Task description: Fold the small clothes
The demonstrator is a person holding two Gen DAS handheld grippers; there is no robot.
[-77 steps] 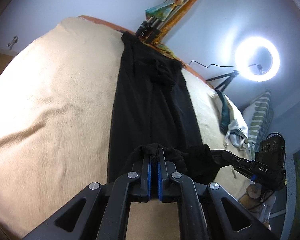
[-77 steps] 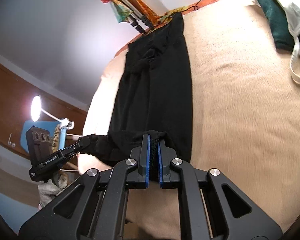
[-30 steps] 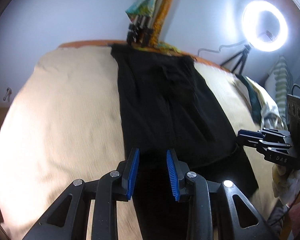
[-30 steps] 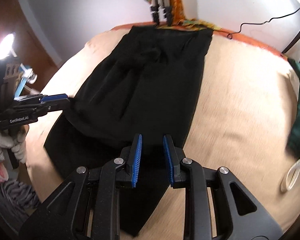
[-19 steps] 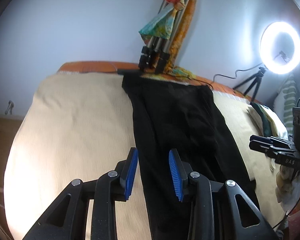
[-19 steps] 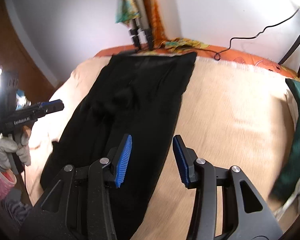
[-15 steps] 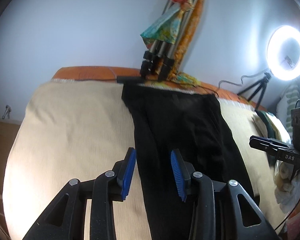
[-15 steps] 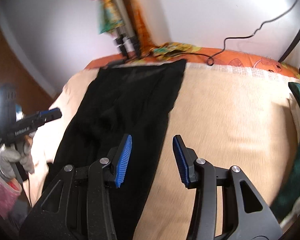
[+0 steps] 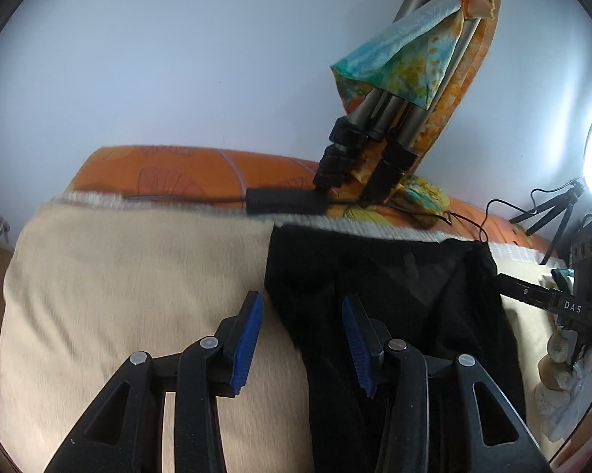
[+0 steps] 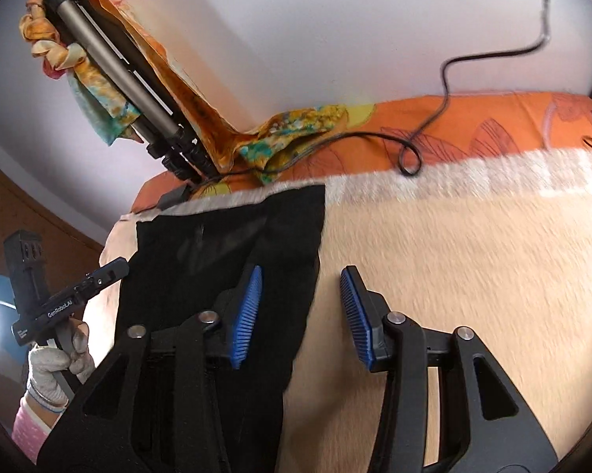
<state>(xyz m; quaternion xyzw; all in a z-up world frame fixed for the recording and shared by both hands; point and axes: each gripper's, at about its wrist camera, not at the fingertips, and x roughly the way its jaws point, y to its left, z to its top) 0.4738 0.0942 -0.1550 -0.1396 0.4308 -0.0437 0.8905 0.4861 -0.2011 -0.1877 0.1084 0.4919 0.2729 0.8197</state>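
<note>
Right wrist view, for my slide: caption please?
Open right gripper straddles the black garment's edge on the beige blanket.

Both grippers let go of the black garment's (image 9: 394,276) near end and travelled to its far end by the bed's (image 9: 138,276) far edge — the left gripper (image 9: 302,343) opened further, the right gripper (image 10: 300,315) narrowed slightly, nothing gripped between either pair of fingers.
</note>
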